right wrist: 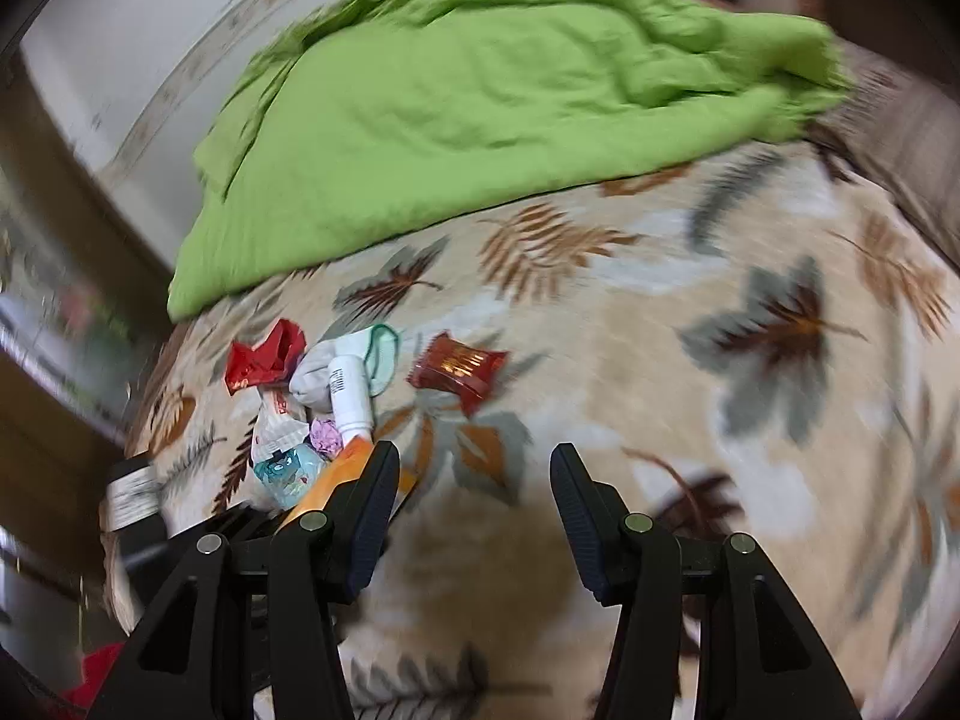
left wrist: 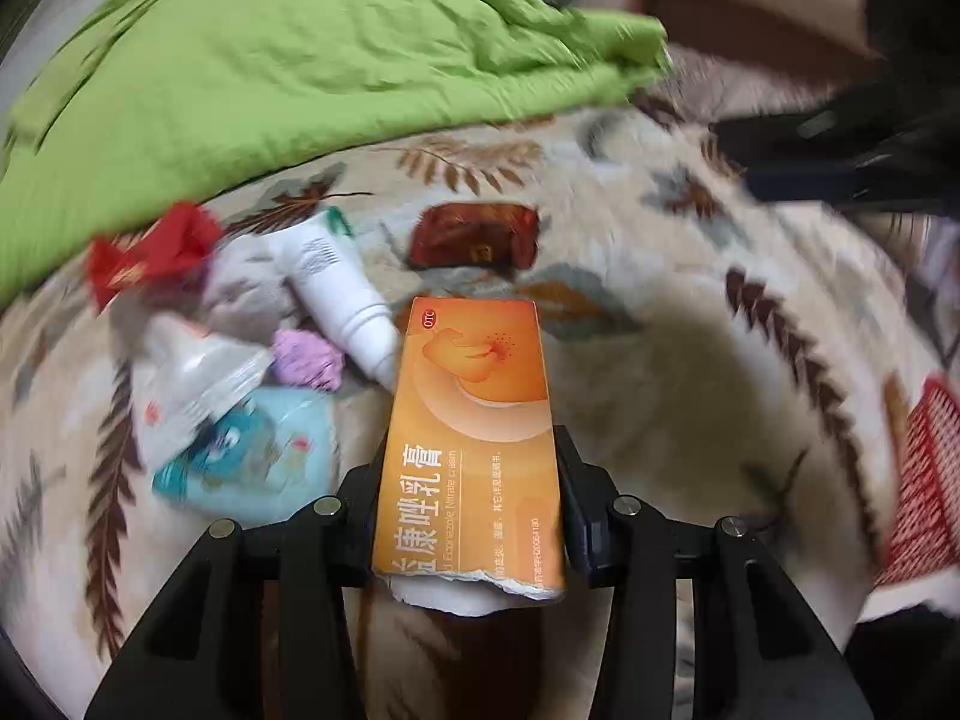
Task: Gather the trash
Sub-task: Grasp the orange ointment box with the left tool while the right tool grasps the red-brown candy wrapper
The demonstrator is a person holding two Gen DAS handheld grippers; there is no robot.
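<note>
The left tool (left wrist: pixel 471 480) is clamped on an orange box (left wrist: pixel 474 420), its torn end nearest the camera. Just left of it, trash is bunched on the leaf-patterned blanket (right wrist: pixel 660 312): a white tube (left wrist: pixel 348 300), red wrapper (left wrist: pixel 150 252) and blue packet (left wrist: pixel 258 456). A brown wrapper (right wrist: pixel 459 369) lies apart. The right tool (right wrist: pixel 474 480) stands apart, empty, over bare blanket. A green quilt (right wrist: pixel 480 96) borders the far side.

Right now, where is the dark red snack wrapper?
In both wrist views the dark red snack wrapper lies alone on the leaf-print blanket, right of the white tube, near the green quilt.
</note>
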